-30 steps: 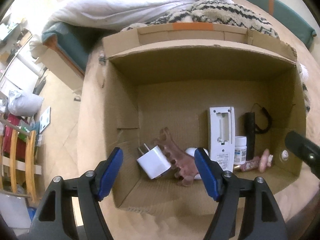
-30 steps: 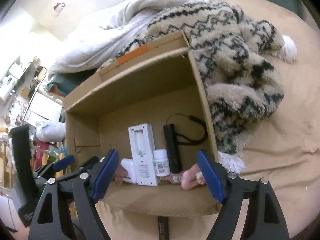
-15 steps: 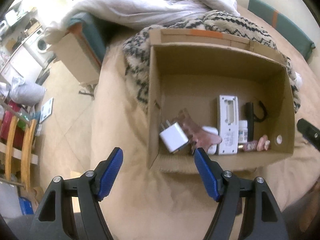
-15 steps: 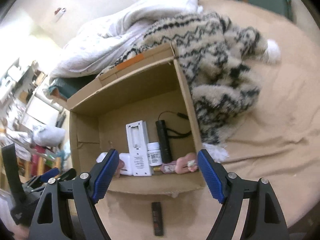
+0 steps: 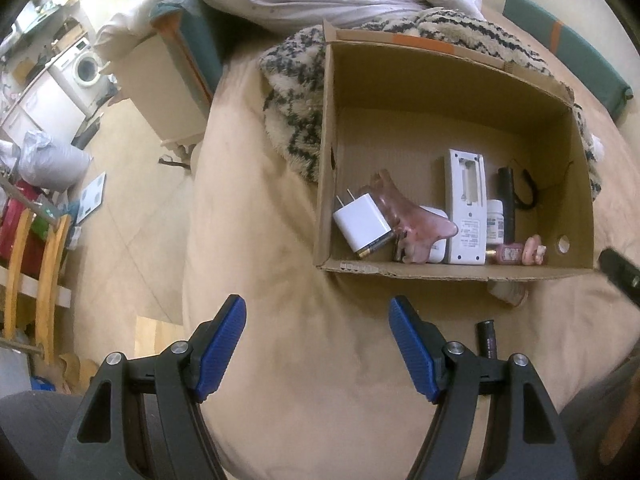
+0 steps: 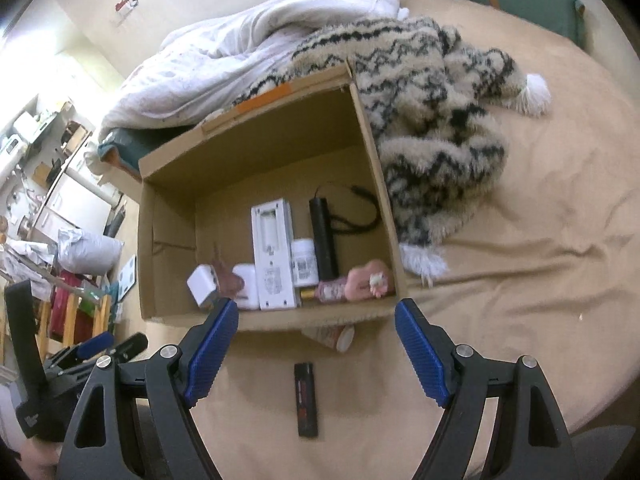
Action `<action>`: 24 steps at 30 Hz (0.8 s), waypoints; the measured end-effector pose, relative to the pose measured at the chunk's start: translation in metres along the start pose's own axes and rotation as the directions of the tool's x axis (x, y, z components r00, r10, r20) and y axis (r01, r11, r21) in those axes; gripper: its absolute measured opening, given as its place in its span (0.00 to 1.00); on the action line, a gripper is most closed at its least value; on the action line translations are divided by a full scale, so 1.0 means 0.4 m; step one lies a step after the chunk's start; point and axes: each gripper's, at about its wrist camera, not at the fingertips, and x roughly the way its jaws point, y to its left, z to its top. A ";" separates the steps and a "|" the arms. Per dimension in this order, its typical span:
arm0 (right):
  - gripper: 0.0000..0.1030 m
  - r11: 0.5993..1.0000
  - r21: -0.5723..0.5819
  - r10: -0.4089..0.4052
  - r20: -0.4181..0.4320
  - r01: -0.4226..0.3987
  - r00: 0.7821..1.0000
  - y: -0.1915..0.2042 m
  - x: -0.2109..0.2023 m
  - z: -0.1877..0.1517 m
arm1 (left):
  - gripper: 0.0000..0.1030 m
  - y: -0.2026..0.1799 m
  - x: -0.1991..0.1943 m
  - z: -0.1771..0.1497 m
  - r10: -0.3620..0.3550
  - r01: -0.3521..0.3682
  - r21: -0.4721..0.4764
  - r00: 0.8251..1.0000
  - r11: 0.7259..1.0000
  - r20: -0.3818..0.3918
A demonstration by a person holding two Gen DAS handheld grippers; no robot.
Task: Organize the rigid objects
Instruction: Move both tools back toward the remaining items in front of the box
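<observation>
An open cardboard box (image 5: pixel 448 84) (image 6: pixel 256 140) stands on the bed. Along its near wall lie a white charger plug (image 5: pixel 362 226) (image 6: pixel 202 282), a pink hair claw (image 5: pixel 404 224), a white remote (image 5: pixel 466 212) (image 6: pixel 274 254), a small white bottle (image 6: pixel 304 266), a black flashlight (image 6: pixel 324 240) and pink items (image 6: pixel 360 284). On the bed in front of the box lie a dark stick-shaped item (image 6: pixel 306 398) (image 5: pixel 487 338) and a small tube (image 6: pixel 332 336). My left gripper (image 5: pixel 318 350) and right gripper (image 6: pixel 316 354) are open and empty, held back from the box.
A patterned fuzzy blanket (image 6: pixel 432 120) lies against the box's right and far sides, with a white duvet (image 6: pixel 240 56) behind. The tan bedsheet (image 6: pixel 520 280) spreads to the right. The bed's left edge drops to a floor with a rack (image 5: pixel 28 260) and clutter.
Both grippers have pulled back and up from the box, so it looks smaller and farther. The white charger plug stays in the box. The dark stick on the bed has come into view.
</observation>
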 end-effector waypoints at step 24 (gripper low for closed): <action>0.83 0.974 0.107 -0.158 -0.321 0.202 0.934 0.014 0.324 -0.055 | 0.69 0.009 0.013 0.001 -0.147 0.139 -0.100 0.986 0.985 -0.083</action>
